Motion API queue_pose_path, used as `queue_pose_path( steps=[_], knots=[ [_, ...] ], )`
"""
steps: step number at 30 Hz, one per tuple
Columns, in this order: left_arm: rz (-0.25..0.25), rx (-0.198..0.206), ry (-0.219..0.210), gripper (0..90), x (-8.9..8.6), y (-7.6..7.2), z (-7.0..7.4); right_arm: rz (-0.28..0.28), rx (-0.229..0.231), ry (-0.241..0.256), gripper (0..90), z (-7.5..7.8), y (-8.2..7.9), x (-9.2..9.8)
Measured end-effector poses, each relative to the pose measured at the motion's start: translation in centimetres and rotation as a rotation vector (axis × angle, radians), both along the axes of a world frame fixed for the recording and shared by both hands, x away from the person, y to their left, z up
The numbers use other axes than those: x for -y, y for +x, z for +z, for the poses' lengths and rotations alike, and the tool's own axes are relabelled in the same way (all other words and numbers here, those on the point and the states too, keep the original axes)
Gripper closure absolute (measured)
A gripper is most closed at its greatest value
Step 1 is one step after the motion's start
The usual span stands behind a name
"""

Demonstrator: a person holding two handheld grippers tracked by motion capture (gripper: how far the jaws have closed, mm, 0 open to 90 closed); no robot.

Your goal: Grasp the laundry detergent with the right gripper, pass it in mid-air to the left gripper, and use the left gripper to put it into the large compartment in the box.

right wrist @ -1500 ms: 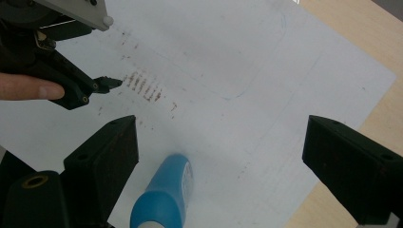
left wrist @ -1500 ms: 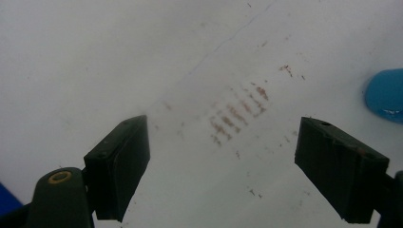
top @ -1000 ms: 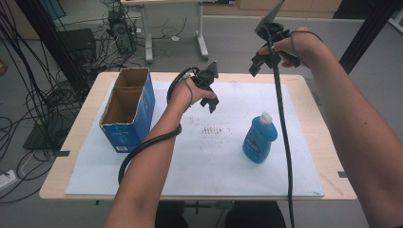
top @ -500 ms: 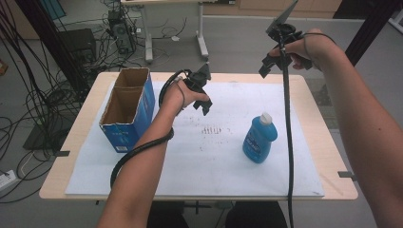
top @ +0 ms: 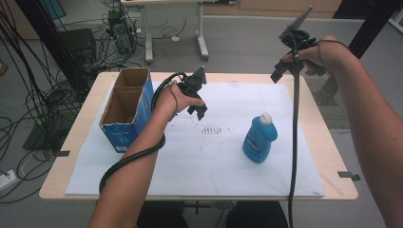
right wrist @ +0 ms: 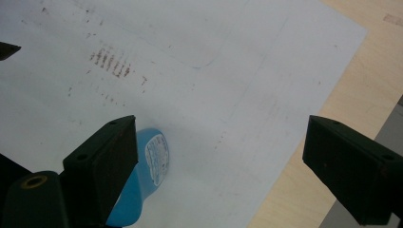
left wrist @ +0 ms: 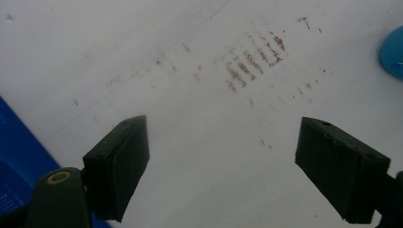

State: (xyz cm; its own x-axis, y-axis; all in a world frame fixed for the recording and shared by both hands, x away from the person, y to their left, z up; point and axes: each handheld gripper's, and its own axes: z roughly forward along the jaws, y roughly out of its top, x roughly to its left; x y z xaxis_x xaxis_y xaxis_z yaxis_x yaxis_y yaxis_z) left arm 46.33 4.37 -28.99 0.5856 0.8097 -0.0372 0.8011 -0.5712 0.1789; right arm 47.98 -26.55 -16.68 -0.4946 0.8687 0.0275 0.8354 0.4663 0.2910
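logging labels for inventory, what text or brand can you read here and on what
Nothing reads clearly enough to quote.
Blue bottle: white label on its side with print, too small and blurred to read.
Blue cardboard box: faint white print on its front face, too small to read.
White sheet: brown smudge marks, not writing.

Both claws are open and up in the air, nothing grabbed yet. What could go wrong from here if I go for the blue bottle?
1. The blue bottle stands upright and narrow on the white sheet; an off-centre nudge from the right claw may tip it.
2. The right claw's cable hangs close beside the bottle and could sweep it.
3. The left claw hovers by the open cardboard box; its cable could drag it.
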Motion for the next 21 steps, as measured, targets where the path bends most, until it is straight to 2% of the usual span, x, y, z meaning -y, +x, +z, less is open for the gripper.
queue_pose_path(
  steps=[5, 8, 21],
  knots=[
    [0.006, -0.014, -0.010, 18.9, -0.6, -0.8, -0.1, -0.008, -0.004, -0.008, 11.3, -0.3, -0.4, 1.0],
    [-0.010, -0.024, -0.014, 18.5, -1.0, -1.8, -0.1, -0.010, -0.005, -0.008, 11.3, -0.5, -0.8, 1.6],
    [-0.040, -0.028, -0.015, 17.9, -1.6, -4.5, 0.2, -0.028, -0.002, -0.024, 11.3, -0.6, -1.8, 3.2]
  ],
)
